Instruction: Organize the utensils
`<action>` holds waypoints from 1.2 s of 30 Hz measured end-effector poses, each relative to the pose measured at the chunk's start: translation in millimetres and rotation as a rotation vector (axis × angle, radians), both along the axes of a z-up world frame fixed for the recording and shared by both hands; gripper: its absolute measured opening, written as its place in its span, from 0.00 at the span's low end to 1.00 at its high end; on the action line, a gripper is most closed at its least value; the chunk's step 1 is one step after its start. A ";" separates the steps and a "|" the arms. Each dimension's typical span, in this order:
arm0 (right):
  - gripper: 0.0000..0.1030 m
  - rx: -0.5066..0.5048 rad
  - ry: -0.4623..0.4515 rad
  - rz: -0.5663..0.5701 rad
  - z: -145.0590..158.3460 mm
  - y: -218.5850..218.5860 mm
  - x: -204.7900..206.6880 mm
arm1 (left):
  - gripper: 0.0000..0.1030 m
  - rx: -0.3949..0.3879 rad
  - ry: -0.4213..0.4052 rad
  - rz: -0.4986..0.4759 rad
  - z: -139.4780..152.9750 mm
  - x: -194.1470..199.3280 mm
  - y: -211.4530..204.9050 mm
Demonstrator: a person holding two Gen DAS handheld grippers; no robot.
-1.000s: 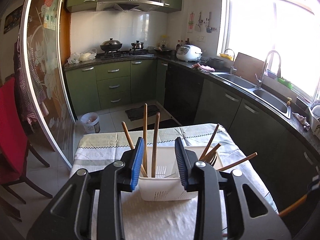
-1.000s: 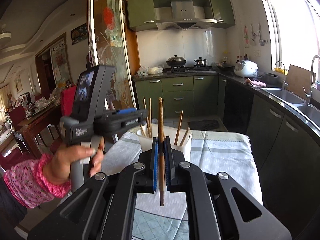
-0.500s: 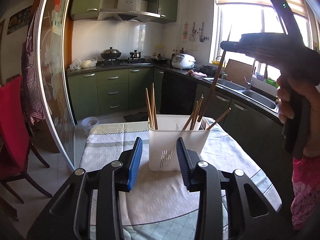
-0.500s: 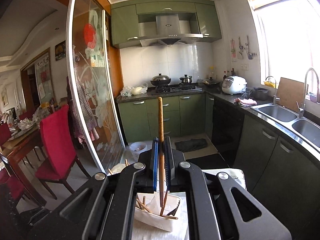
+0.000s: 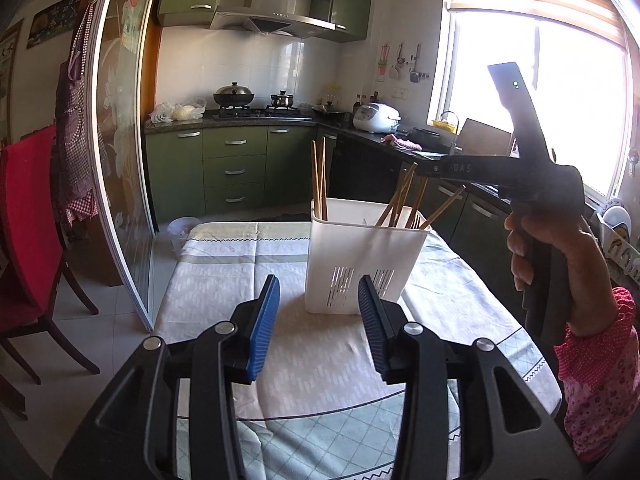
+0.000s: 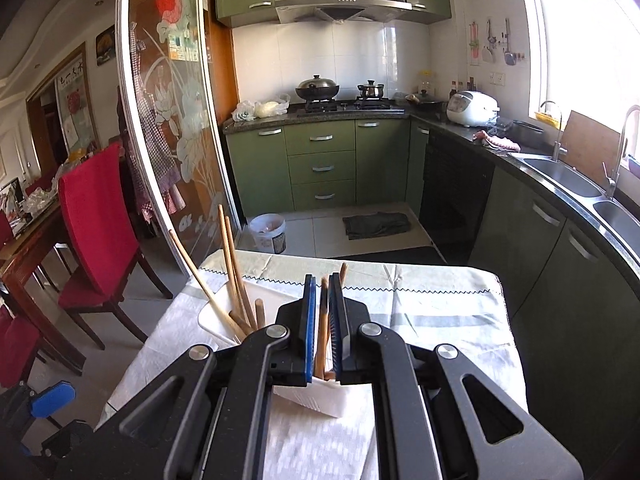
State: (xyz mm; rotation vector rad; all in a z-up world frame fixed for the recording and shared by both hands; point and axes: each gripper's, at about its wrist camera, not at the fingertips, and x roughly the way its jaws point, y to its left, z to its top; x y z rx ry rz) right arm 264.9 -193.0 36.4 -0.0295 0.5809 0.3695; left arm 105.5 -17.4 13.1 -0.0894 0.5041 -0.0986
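A white slotted utensil holder [image 5: 362, 258] stands on the cloth-covered table [image 5: 224, 268], with several wooden chopsticks [image 5: 319, 180] upright or leaning inside. My left gripper [image 5: 319, 282] sits just in front of it; its jaws are opening and nothing is between the blue pads. A hand [image 5: 552, 240] holds my right gripper [image 5: 422, 170] over the holder's right side. In the right wrist view my right gripper [image 6: 323, 280] is shut on a wooden chopstick [image 6: 323, 320] that reaches down into the holder [image 6: 320, 398]. More chopsticks [image 6: 236, 276] lean in its left compartment.
Red chairs [image 5: 28, 220] and a curved glass sliding door [image 5: 120, 160] stand to the table's left. Green kitchen cabinets [image 6: 320, 168], a stove and a counter with a sink [image 6: 560, 176] lie beyond and to the right. A bucket [image 6: 268, 232] sits on the floor.
My left gripper drew back from the holder and its jaws widened. My right gripper swung over the holder and sank, bringing the chopstick down into it.
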 end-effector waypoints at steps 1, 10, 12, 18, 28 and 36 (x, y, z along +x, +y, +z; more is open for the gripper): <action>0.08 0.003 -0.007 0.004 -0.9 -0.9 -5.1 | 0.39 0.005 -0.006 -0.001 0.2 -1.9 -2.3; 0.42 0.053 -0.204 0.002 8.9 -34.3 -122.7 | 0.46 0.034 -0.053 -0.009 6.5 -18.9 -16.7; 0.71 0.070 -0.236 -0.011 3.1 -49.3 -154.4 | 0.52 0.042 -0.068 0.002 6.4 -25.8 -17.9; 0.91 0.080 -0.315 -0.070 -25.3 -82.7 -234.8 | 0.62 0.035 -0.063 0.018 -0.8 -42.7 -19.7; 0.95 0.090 -0.315 -0.084 -50.4 -97.7 -291.1 | 0.93 0.075 -0.107 0.109 -5.4 -86.8 -11.3; 0.95 0.054 -0.271 -0.129 -65.0 -92.4 -298.9 | 0.93 0.014 -0.050 0.151 -14.0 -106.1 13.2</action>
